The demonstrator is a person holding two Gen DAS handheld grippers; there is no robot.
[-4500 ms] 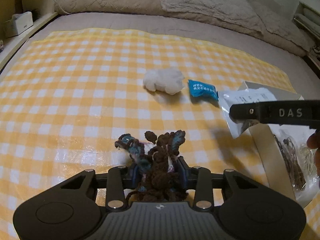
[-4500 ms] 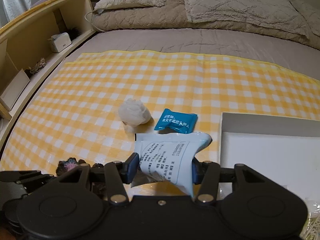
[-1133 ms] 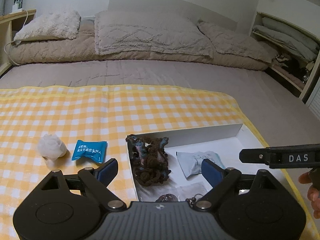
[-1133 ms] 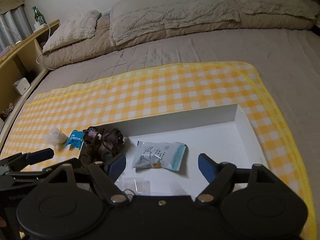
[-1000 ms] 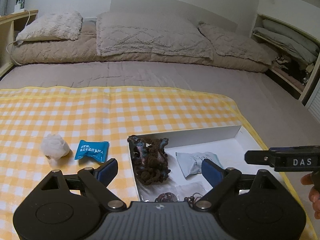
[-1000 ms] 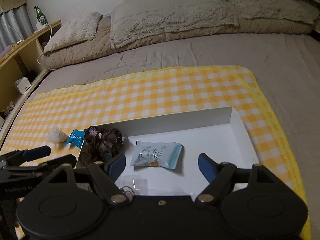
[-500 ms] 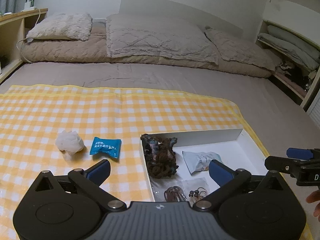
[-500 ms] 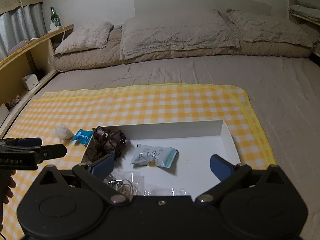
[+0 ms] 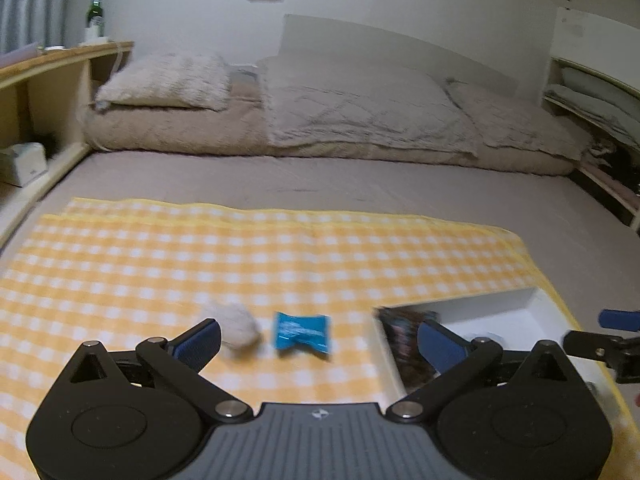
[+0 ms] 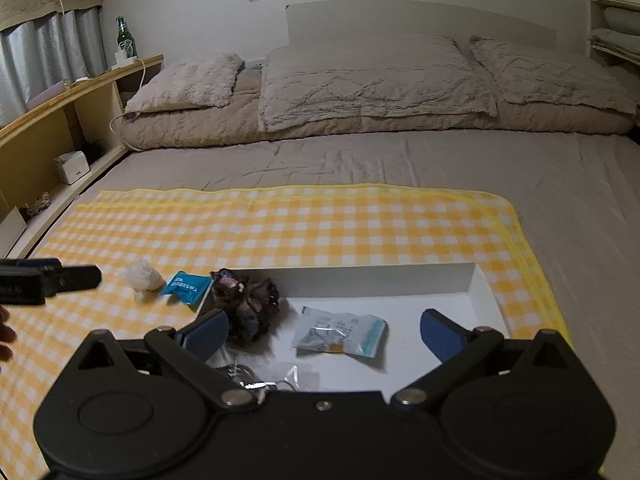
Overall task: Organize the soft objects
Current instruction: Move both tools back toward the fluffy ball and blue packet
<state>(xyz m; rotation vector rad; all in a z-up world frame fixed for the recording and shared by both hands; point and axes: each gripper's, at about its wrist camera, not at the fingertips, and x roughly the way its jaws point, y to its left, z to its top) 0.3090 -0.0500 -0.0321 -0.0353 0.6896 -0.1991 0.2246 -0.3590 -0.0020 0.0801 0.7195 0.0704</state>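
Shelving [image 10: 48, 136] runs along the far left, with a green bottle [image 10: 124, 42] standing on top and a small white box [image 10: 72, 167] in a cubby below. We see the yellow checked cloth [image 10: 280, 224] spread over the grey bed [image 10: 400, 160], pillows [image 10: 372, 80] piled at the headboard.

Our left tongs [image 9: 318, 338] stand wide open with nothing between the pads, hanging above the cloth. Just past the left pad lies a white fluffy ball [image 9: 236, 325], and right beside it a blue packet [image 9: 301, 332], both on the cloth and outside the box.

Moving right, we reach the white box [image 10: 380, 278], sitting on the cloth's right part. In its left end sits a dark yarn bundle [image 10: 250, 300], brown with blue and pink bits, up against the wall. Near the middle of the box floor lies a clear pouch with a pale blue edge [image 10: 340, 332]. Some clear wrapped bits [image 10: 256, 376] lie at the near edge, partly hidden, so we cannot tell what they are.

Our right tongs [image 10: 324, 334] are spread wide too, empty, poised over the box.
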